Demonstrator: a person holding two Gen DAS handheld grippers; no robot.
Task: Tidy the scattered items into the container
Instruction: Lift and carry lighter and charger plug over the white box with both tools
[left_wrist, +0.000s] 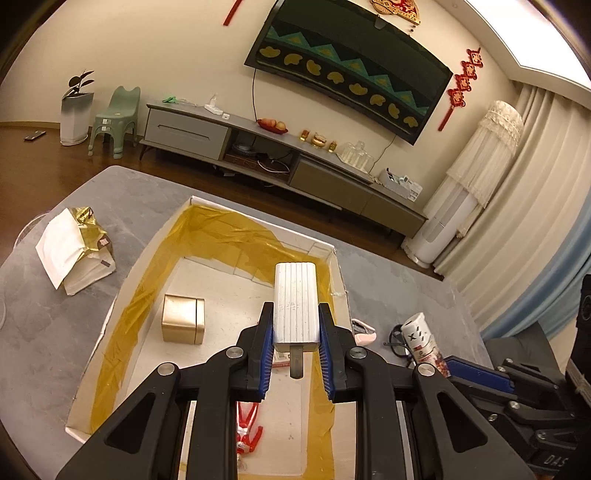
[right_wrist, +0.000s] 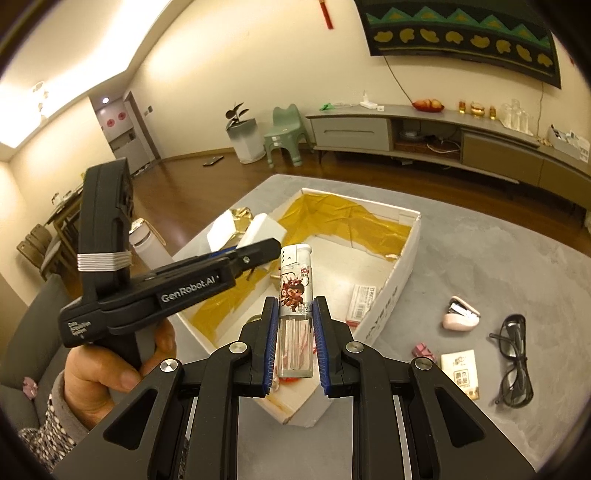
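Grey tabletop (right_wrist: 480, 236) is filling both my views, carrying the white box (left_wrist: 136, 266) with its yellow lining, where a gold cube (left_wrist: 183, 324) is already sitting inside. My left gripper (left_wrist: 296, 325) is hanging over the box, jaws clamping a white ribbed charger (left_wrist: 295, 302), while my right gripper (right_wrist: 294, 325) is gripping a cartoon-printed lighter (right_wrist: 293, 295) upright above the box's near corner; glasses (right_wrist: 515, 354) are lying outside on the table

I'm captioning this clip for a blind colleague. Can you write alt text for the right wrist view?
The right hand-held gripper clamps an upright cartoon-printed lighter over the near corner of a white cardboard box lined with yellow film, on a grey table. At left, a hand holds the left hand-held gripper over the box. Black glasses and a pink stapler lie to the right.
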